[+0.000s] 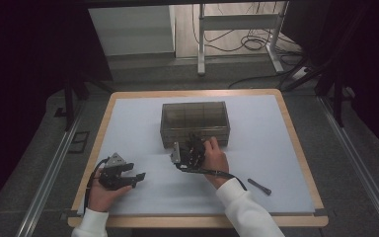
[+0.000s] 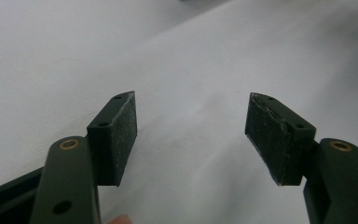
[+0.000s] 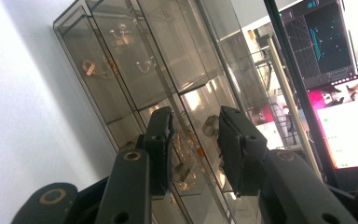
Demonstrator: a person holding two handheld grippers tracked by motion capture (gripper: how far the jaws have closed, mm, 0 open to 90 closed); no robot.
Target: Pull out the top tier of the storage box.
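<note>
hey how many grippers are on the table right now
2. The left gripper rests near the table's front left corner with its jaws open. The right gripper is at the front of the smoky clear box in the middle.

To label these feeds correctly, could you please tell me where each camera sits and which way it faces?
High view: above the person's side, looking forward and down on the table; both hands show.
Left gripper view: on the left gripper, facing the white surface; open fingers.
Right gripper view: on the right gripper, facing the clear box.
Shared: the box.
</note>
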